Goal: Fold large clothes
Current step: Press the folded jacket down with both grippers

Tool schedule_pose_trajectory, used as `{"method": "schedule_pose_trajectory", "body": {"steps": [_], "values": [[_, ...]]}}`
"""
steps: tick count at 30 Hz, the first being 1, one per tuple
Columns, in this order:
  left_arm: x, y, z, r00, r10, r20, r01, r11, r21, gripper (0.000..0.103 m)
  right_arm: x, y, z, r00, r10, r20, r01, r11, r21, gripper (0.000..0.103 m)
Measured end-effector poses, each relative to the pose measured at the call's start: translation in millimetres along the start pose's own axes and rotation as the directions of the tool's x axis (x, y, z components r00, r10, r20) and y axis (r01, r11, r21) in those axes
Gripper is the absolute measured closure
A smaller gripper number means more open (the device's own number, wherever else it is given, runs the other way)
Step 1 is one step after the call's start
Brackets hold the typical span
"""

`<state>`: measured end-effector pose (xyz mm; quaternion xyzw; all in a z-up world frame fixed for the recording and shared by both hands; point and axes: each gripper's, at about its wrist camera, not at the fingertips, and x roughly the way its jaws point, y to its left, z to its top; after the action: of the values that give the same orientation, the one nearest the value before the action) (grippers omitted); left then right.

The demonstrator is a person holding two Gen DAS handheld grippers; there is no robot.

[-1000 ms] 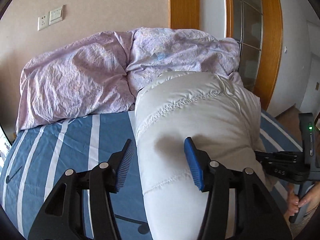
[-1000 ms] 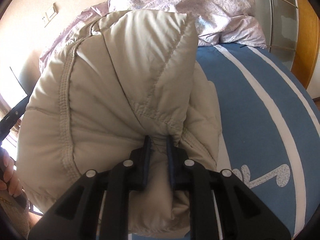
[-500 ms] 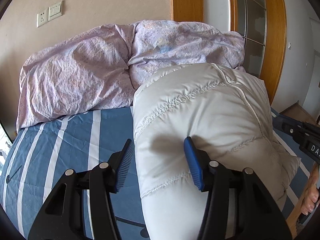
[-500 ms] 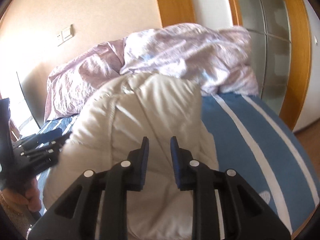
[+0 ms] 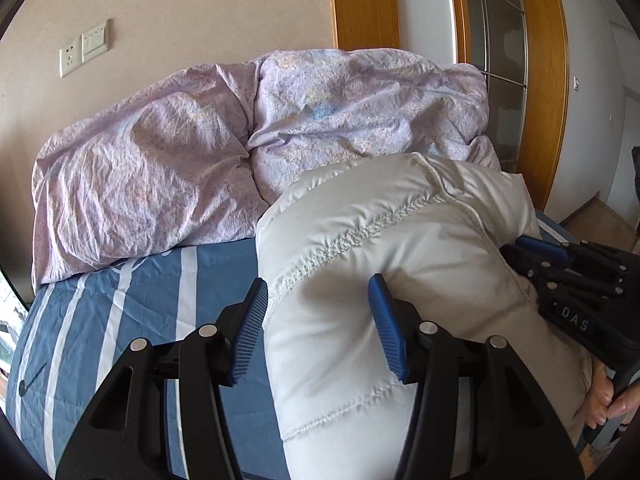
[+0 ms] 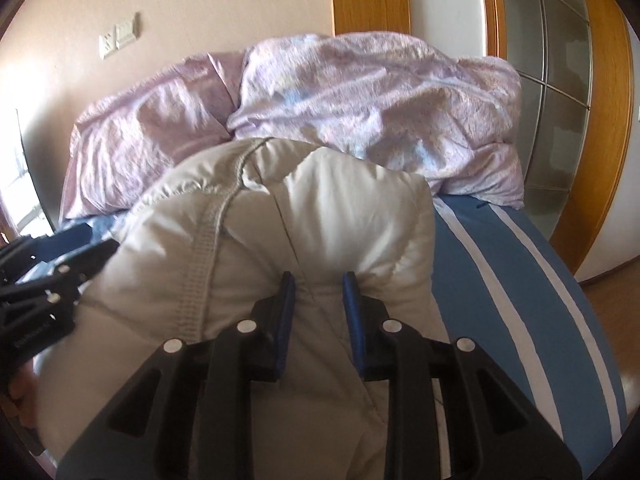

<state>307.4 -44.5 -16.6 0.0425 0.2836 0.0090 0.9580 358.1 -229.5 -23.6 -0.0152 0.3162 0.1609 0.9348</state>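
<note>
The jacket [image 5: 400,280] is lying bunched on the bed [image 5: 120,320], bulging between both tongs. The left tongs [image 5: 316,320] are clenching its puffy edge. The right tongs [image 6: 319,312] are pinching a fold at its near end. A duvet [image 5: 240,140] is lying beyond the jacket.

The letters "DAS" stand on the right tool [image 5: 536,258].

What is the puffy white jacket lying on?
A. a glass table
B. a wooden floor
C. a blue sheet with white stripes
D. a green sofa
C: the puffy white quilted jacket rests on the bed's blue sheet with white stripes, in front of the crumpled lilac duvet.
</note>
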Motion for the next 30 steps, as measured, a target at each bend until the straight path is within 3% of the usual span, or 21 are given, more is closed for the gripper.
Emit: {"method": "schedule_pose_trajectory", "body": {"steps": [16, 30], "values": [[35.0, -22.2, -2.4, 0.999, 0.002, -0.044, -0.003, 0.999, -0.041, 0.049, 50.2, -23.5, -8.0, 0.994, -0.022, -0.11, 0.023, 1.0, 0.006, 0.075], [46.9, -30.0, -16.2, 0.999, 0.032, -0.039, -0.035, 0.997, -0.062, 0.049, 68.9, -29.3, -15.2, 0.99, 0.025, -0.139, -0.024, 1.0, 0.005, 0.074]]}}
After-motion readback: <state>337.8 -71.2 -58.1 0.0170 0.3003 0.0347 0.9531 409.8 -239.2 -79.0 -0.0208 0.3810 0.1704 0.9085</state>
